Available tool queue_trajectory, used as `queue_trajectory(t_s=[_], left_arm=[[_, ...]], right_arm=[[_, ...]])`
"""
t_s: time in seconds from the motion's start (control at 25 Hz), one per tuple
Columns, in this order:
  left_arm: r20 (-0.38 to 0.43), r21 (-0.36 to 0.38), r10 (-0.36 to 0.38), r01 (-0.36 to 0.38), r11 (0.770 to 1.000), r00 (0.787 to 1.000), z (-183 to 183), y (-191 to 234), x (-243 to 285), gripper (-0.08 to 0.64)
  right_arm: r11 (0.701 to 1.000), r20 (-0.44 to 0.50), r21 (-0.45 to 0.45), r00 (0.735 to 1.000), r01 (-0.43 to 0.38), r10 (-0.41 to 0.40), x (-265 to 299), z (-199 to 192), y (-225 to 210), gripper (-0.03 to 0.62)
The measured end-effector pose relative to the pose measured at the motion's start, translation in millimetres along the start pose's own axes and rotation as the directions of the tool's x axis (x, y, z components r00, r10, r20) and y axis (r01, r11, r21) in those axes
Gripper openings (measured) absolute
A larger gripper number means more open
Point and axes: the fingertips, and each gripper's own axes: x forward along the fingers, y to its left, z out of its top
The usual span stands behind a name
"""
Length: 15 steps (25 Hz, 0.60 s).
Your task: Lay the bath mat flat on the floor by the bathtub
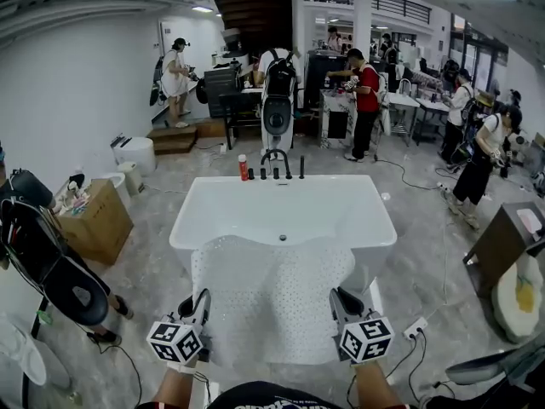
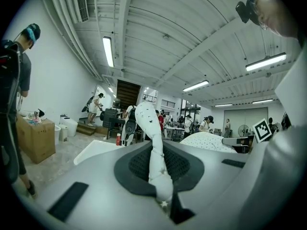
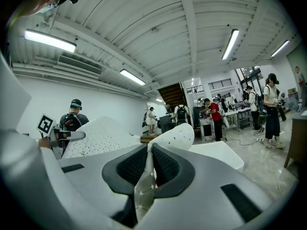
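The left gripper (image 1: pixel 202 300) and right gripper (image 1: pixel 339 300) each clamp a near corner of the bath mat (image 1: pixel 274 301), which seemingly drapes over the bathtub (image 1: pixel 255 207) rim.

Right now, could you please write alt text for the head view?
The left gripper and right gripper each pinch a near corner of a white perforated bath mat, held spread before a white bathtub; other people work in the room behind.

Left forearm (image 1: pixel 173 390) and right forearm (image 1: pixel 375 388) reach forward, parallel. Left gripper (image 1: pixel 201 303) and right gripper (image 1: pixel 344 302) point roughly level, well apart, each with jaws pinched on the bath mat (image 1: pixel 272 288) edge.
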Motion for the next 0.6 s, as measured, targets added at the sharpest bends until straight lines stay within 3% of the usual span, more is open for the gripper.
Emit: queue_trajectory(t_s=[0.32, 0.6], left_arm=[[0.002, 0.011, 0.004, -0.004, 1.000, 1.000, 3, -18, 3, 0.029], [0.002, 0.002, -0.016, 0.016, 1.000, 1.000, 0, -22, 21, 0.029]], right_arm=[[1.000, 0.002, 0.016, 1.000, -0.006, 0.006, -15, 2, -7, 0.052], [0.999, 0.013, 0.036, 0.999, 0.038, -0.038, -13, 0, -36, 0.052]])
